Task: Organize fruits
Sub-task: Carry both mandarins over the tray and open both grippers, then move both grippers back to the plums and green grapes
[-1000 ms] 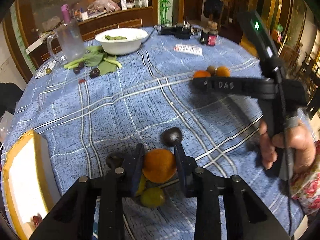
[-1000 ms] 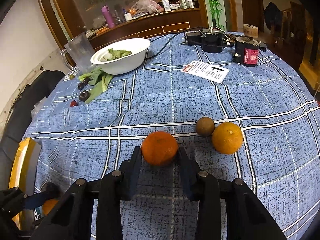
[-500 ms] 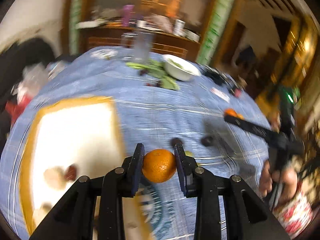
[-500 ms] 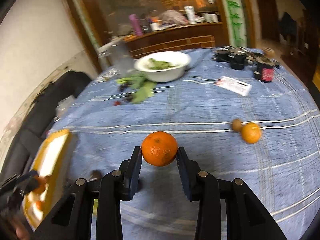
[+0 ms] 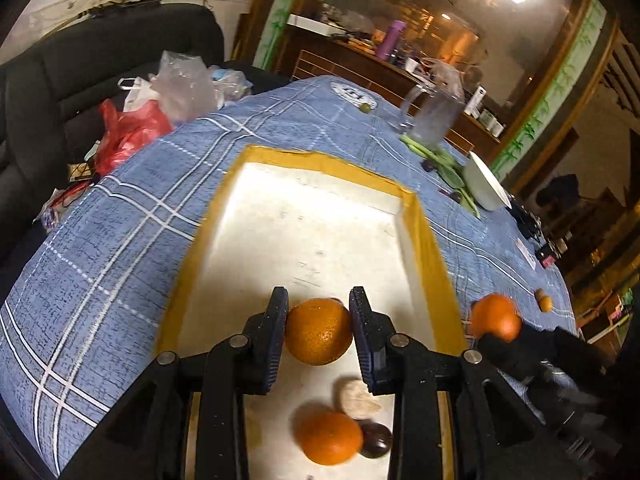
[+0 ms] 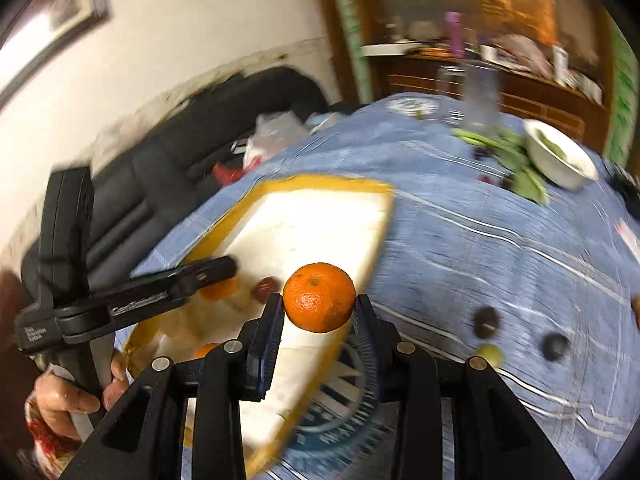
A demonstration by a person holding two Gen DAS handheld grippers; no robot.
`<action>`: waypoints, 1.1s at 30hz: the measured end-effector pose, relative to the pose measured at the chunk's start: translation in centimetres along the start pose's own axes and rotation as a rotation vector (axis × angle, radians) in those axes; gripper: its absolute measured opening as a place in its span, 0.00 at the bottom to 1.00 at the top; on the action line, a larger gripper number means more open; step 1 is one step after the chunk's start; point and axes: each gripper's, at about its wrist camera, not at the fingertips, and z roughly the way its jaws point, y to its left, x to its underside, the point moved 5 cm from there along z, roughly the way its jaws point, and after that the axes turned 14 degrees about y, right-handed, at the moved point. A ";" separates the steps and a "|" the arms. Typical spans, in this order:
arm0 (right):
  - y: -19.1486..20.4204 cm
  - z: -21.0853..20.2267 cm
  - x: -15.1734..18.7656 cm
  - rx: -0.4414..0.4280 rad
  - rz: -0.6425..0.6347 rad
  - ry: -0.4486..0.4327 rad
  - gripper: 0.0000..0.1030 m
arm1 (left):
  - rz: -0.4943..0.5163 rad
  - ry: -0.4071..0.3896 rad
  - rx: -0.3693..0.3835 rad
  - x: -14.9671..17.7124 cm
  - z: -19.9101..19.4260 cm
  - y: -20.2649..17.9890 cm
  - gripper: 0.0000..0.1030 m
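My left gripper (image 5: pixel 319 328) is shut on an orange (image 5: pixel 319 333) and holds it over the near end of a white tray with a yellow rim (image 5: pixel 430 256). In the tray lie another orange (image 5: pixel 328 436), a pale fruit (image 5: pixel 358 394) and a dark fruit (image 5: pixel 377 445). My right gripper (image 6: pixel 319 322) is shut on a second orange (image 6: pixel 319 298) above the tray's right rim (image 6: pixel 376 248); that orange also shows in the left wrist view (image 5: pixel 496 317). The left gripper (image 6: pixel 224 270) shows in the right wrist view over the tray.
Loose fruits lie on the blue checked tablecloth: two dark ones (image 6: pixel 486 320) (image 6: pixel 555 346) and a green one (image 6: pixel 491 354). A white bowl (image 6: pixel 560 160), greens (image 6: pixel 516 160) and a clear jug (image 5: pixel 436 116) stand at the far side. Plastic bags (image 5: pixel 160 104) lie at the table's left edge.
Both grippers have lifted their oranges off the cloth and swung left to the tray. The left one now hangs over the tray's inside, the right one over its rim.
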 end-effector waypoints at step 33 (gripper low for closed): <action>-6.3 -5.6 3.8 0.244 0.114 -0.124 0.80 | -0.045 -0.088 0.126 0.9 -4.8 -1.8 0.71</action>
